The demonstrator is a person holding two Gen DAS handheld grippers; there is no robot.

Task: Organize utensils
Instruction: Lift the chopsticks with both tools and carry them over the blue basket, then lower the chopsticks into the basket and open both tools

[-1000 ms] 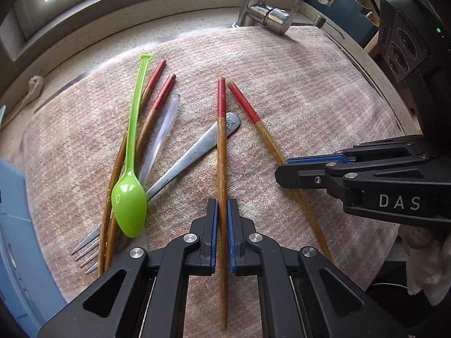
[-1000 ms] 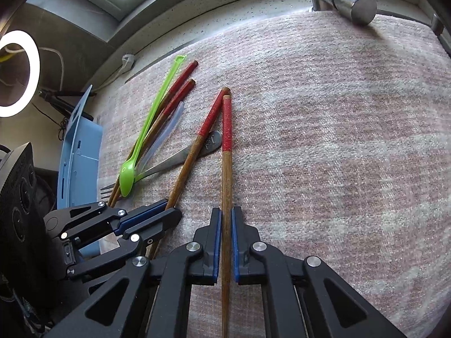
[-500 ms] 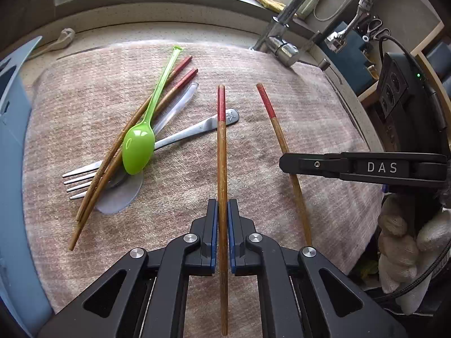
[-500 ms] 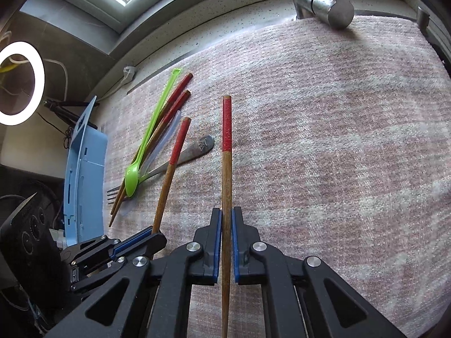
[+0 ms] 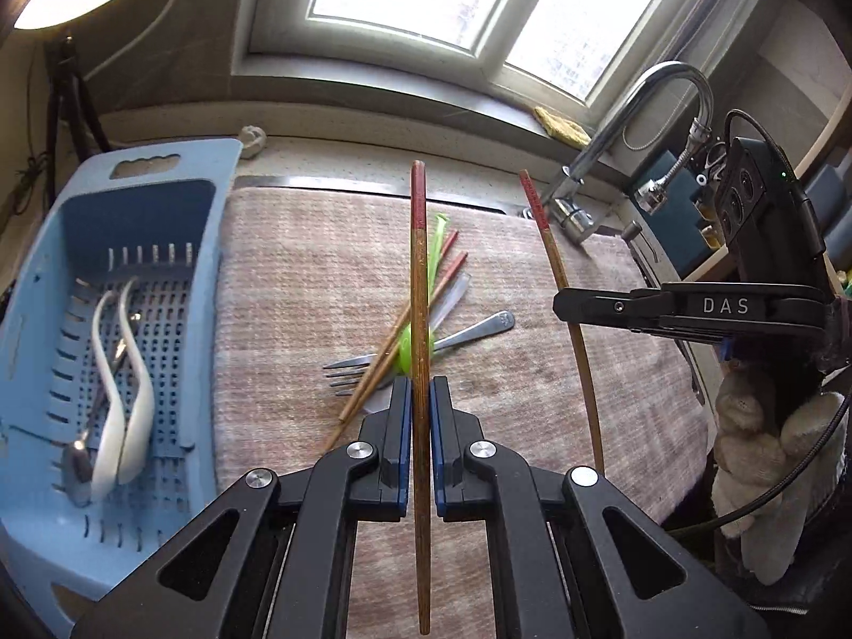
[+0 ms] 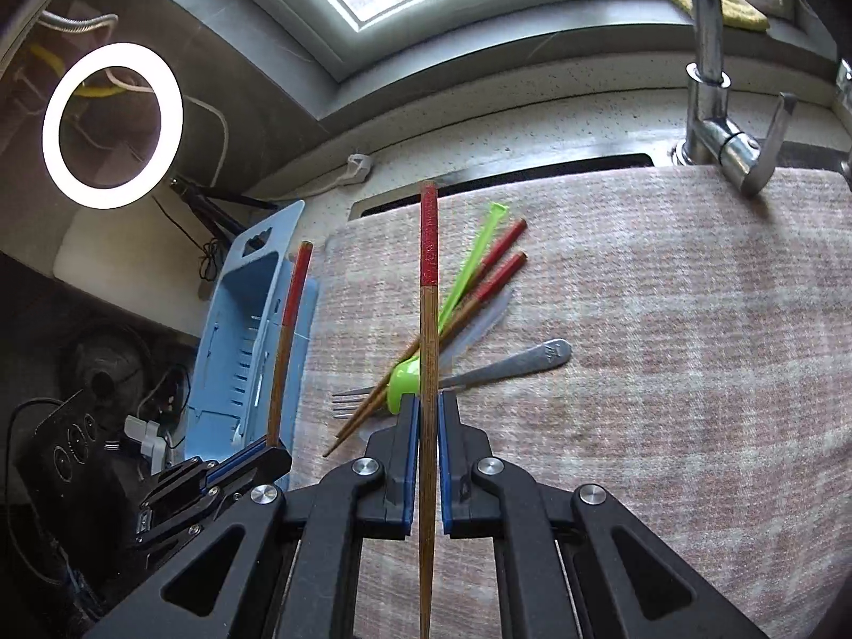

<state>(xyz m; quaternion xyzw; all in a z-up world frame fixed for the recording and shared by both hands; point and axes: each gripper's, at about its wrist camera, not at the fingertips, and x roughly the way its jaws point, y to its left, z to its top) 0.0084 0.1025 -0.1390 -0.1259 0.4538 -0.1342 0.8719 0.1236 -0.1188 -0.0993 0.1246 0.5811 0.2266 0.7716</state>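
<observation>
In the left wrist view my left gripper (image 5: 420,383) is shut on a red-tipped wooden chopstick (image 5: 419,277), held in the air above the cloth. My right gripper (image 6: 427,399) is shut on a second red-tipped chopstick (image 6: 428,277), also lifted. Each gripper shows in the other's view: the right gripper (image 5: 556,304) at the right, the left gripper (image 6: 282,452) at the lower left. Below them lies a pile: a green spoon (image 6: 468,266), a metal fork (image 6: 522,365), two more chopsticks (image 6: 500,266) and a clear spoon (image 5: 452,298). A blue slotted basket (image 5: 223,202) stands left of the cloth.
The pinkish woven cloth (image 5: 298,277) covers the counter. The basket holds two white spoons (image 5: 133,373) and a metal utensil. A chrome faucet (image 6: 708,53) rises at the back right. A lit ring light (image 6: 112,125) hangs at the left, with a window behind.
Both grippers have risen off the cloth, each carrying its chopstick. The left wrist view has swung left and rolled, bringing the blue basket and the window into sight.
</observation>
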